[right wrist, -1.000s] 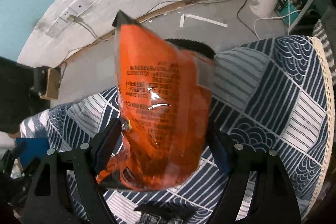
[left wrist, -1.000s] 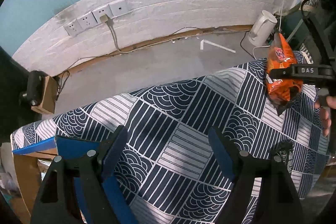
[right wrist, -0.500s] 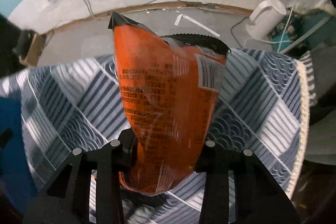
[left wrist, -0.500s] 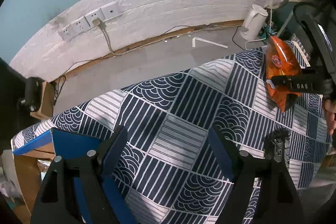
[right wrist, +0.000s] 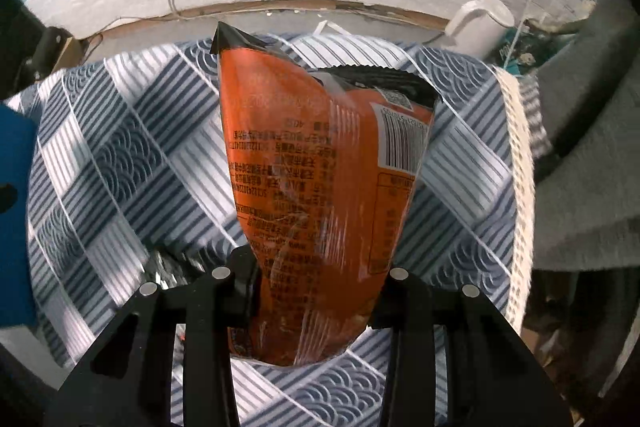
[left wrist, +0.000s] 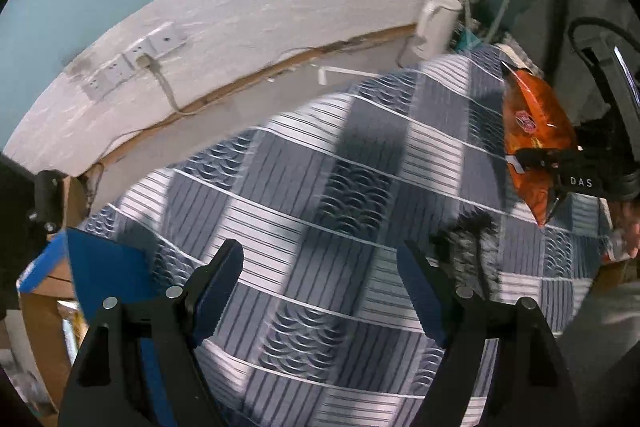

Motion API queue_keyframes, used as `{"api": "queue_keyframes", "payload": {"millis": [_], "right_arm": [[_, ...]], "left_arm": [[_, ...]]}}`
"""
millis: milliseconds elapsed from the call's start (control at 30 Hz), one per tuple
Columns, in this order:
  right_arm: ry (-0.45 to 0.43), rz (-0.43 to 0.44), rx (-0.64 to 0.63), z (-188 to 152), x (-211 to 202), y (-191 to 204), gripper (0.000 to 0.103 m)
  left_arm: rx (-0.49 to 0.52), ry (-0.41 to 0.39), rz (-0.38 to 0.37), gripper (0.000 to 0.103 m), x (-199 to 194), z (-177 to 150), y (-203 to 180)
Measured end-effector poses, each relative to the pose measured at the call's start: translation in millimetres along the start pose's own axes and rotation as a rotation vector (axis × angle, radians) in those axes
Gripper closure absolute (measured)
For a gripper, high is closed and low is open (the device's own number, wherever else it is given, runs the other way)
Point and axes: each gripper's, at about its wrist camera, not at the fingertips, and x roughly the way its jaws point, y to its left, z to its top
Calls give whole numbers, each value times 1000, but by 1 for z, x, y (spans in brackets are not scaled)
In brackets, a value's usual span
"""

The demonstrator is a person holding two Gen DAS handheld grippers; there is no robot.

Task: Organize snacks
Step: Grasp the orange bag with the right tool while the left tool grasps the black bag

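The right gripper (right wrist: 316,287) pinches a crinkly, glossy orange snack bag (right wrist: 320,179) above the patterned tablecloth (right wrist: 120,155). The left gripper (left wrist: 320,291) hangs spread and empty; only its blurred view shows a dark packet (left wrist: 472,247), perhaps another snack.

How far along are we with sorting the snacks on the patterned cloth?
Nothing looks stowed yet. In hand: the right claw is clamped on the orange snack bag, lifted off the patterned cloth. Left: a dark packet lies on the cloth near the open, empty left claw. The blue-edged box may be the destination.
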Motion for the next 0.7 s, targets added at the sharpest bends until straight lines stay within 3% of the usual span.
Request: {"api": "queue_keyframes", "payload": {"millis": [233,333,533,700], "right_arm": [[-2,1,-1,-34,-9,-19,67],[-3,5,-8,-49,-12,-24,67],[-15,12,8,-70,-16,-42,67],[-24,27,22,-74,-18,-52,67]], "left_arm": [[44,61,-32,22,9,-15,-52],[52,78,-53,16,14,-21,-70],[-42,138,-124,16,40,-26,-92],[-75,170,-112,16,62,-26,-108]]}}
